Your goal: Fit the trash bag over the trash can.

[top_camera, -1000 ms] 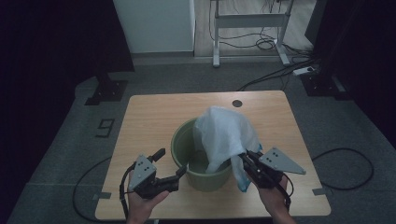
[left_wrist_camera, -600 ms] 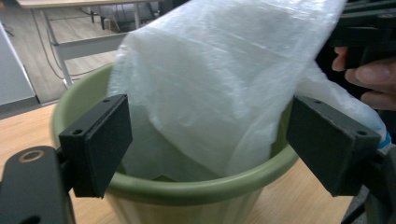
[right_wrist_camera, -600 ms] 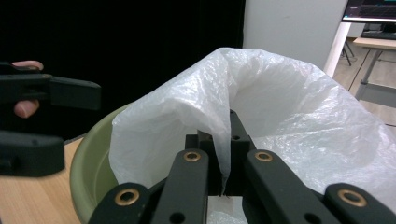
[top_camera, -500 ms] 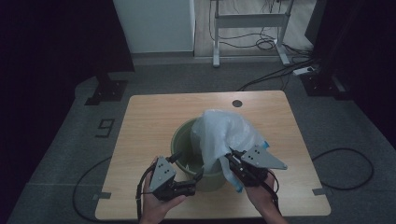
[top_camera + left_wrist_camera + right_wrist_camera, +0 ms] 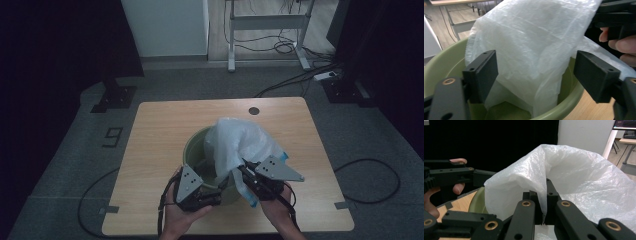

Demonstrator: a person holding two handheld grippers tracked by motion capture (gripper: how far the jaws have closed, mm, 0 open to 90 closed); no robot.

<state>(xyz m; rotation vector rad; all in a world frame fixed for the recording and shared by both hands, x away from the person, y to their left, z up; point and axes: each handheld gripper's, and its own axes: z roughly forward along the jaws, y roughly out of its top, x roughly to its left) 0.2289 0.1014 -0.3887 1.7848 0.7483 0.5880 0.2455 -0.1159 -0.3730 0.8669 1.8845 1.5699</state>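
Note:
A round green bin [image 5: 192, 145] stands on the wooden table [image 5: 160, 130], with a white plastic bag [image 5: 240, 142] billowing out of it. My right gripper [image 5: 240, 169] is shut on a fold of the bag [image 5: 579, 170] at the bin's near right rim, pinched between its jaws [image 5: 544, 195]. My left gripper [image 5: 219, 196] is at the near rim; in its own view the jaws [image 5: 534, 72] stand open on either side of the hanging bag [image 5: 534, 37] above the rim [image 5: 441, 62]. They have just been closing a little, and the pads are clear of the plastic.
The bin sits near the table's front middle. A small dark round hole [image 5: 254, 110] marks the far side of the table. Cables trail from both grippers over the front edge. A desk frame [image 5: 265, 30] and floor cables lie beyond.
My left gripper has moved right, up to the bin's near rim and the bag. The right gripper has shifted slightly left, keeping its hold on the bag.

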